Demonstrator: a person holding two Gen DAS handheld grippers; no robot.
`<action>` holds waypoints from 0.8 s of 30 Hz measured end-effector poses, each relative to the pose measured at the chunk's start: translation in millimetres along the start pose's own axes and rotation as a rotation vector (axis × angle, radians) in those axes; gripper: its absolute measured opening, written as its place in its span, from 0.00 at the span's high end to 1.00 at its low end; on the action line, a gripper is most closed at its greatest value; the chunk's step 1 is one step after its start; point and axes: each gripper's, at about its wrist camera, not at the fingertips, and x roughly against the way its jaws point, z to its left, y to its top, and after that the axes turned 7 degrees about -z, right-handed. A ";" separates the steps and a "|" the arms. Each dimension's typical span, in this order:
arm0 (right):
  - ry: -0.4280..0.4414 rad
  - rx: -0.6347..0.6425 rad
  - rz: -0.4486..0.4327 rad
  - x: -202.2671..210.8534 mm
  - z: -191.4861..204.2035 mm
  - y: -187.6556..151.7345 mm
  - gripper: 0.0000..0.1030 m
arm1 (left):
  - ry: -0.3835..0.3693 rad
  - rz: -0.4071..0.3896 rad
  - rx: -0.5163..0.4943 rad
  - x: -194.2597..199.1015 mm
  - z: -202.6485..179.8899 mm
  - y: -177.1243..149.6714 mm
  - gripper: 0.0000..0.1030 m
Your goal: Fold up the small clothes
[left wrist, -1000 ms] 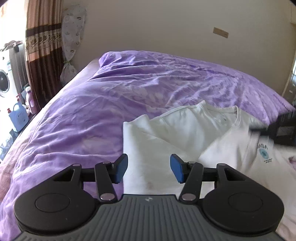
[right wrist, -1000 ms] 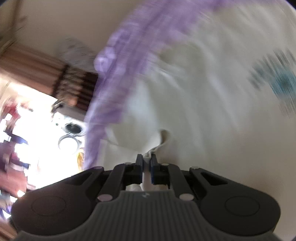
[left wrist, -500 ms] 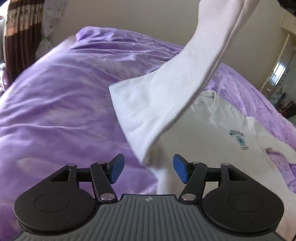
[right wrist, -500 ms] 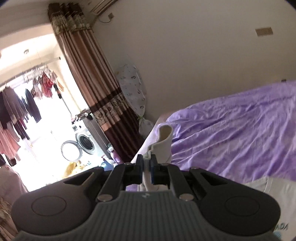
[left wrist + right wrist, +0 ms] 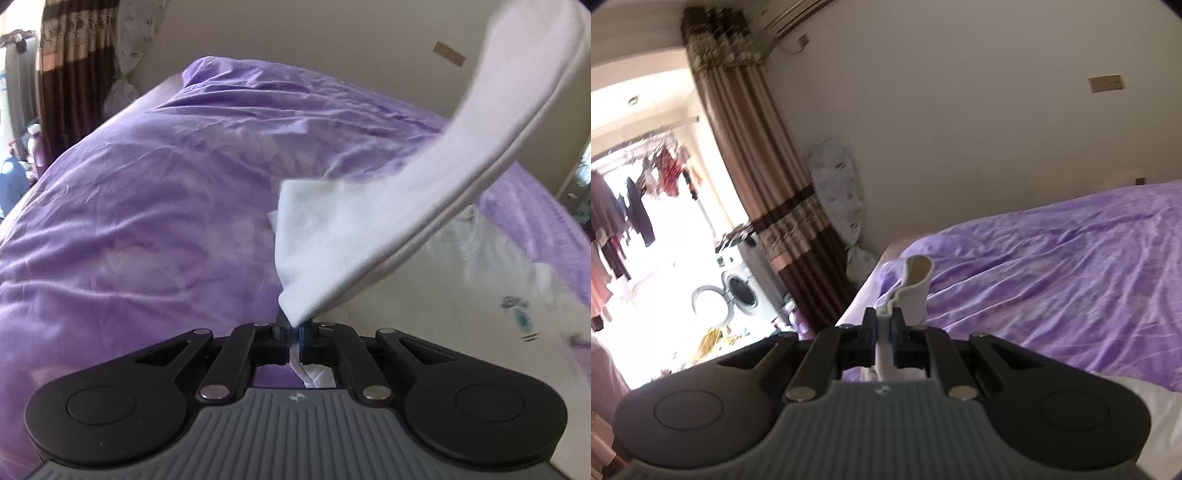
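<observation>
A white T-shirt point(image 5: 388, 225) with a small teal print point(image 5: 519, 314) lies partly on the purple bed point(image 5: 147, 206). One side of it is lifted and stretches up to the upper right in the left wrist view. My left gripper point(image 5: 294, 329) is shut on the lower corner of that lifted part. My right gripper point(image 5: 884, 325) is shut on another bit of the shirt's edge point(image 5: 916, 284), held high above the bed. A strip of the shirt point(image 5: 1145, 391) shows low at the right in the right wrist view.
The purple bedspread point(image 5: 1052, 266) covers the bed, wrinkled. A beige wall point(image 5: 332, 37) stands behind it. Brown curtains point(image 5: 768, 206), a washing machine point(image 5: 738, 291) and hanging laundry point(image 5: 635, 206) are to the left. Bottles point(image 5: 14, 173) stand on the floor beside the bed.
My left gripper has closed on the lower corner of the lifted shirt side; it was open before. My right gripper stays shut on the shirt, which it raised from the bed.
</observation>
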 end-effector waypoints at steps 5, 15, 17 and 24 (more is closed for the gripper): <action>-0.103 -0.106 0.022 9.5 -76.8 -10.6 0.98 | 0.014 -0.009 -0.085 1.1 -16.7 -11.5 0.94; -0.354 -0.409 0.241 63.1 -254.5 -149.1 0.98 | 0.071 0.114 -0.189 -28.6 -37.7 -53.3 0.65; -0.400 -0.492 0.287 67.1 -279.0 -179.9 0.98 | 0.072 0.115 -0.186 -27.4 -36.6 -53.3 0.72; -0.412 -0.545 0.322 48.7 -288.2 -182.0 0.98 | 0.089 0.131 -0.176 -31.2 -36.3 -49.6 0.81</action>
